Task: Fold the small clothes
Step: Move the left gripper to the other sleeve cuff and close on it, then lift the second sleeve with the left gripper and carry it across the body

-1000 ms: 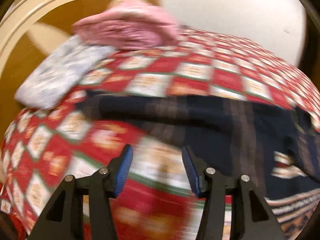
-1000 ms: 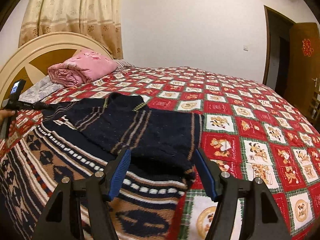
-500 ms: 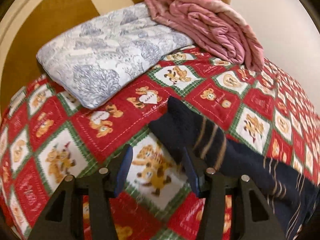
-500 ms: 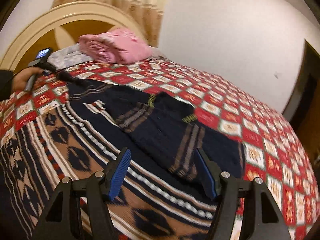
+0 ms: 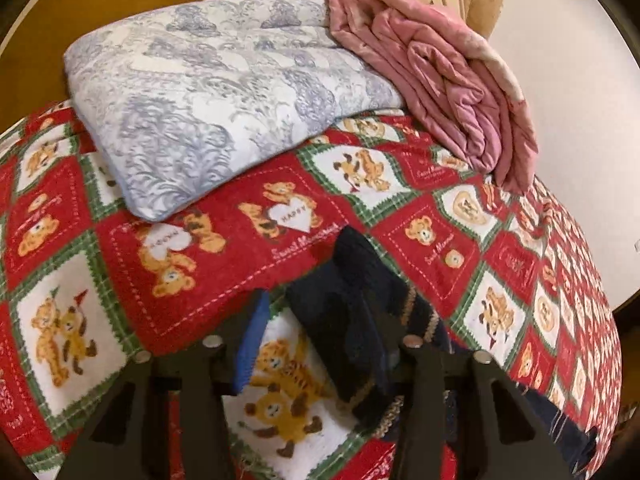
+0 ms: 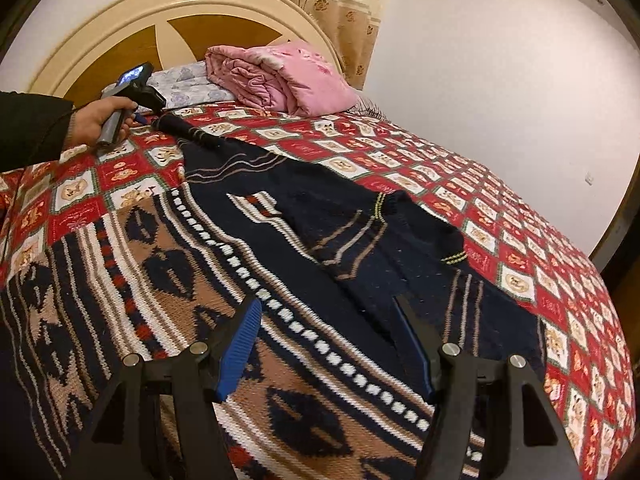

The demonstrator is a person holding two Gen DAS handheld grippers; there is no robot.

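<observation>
Knit sweater (image 6: 304,264), navy w/ tan/white/red pattern bands: lies flat on teddy-bear quilt (image 6: 500,208), body nearest right gripper (image 6: 332,344), one sleeve (image 5: 352,320) stretched toward headboard (image 6: 120,40). Left gripper (image 5: 320,340): jaws spread, sleeve cuff between them but not clamped; likely lining up to pinch cuff & fold sleeve back over body. Right gripper: jaws wide apart, nothing gripped, low over sweater's patterned chest, prob. ready to steady or take the hem. Other sleeve already lies across the body. Around: blue-white floral pillow (image 5: 216,92) & rolled pink blanket (image 5: 440,76) beyond sleeve tip, near but not touching; little obstruction to fold.
</observation>
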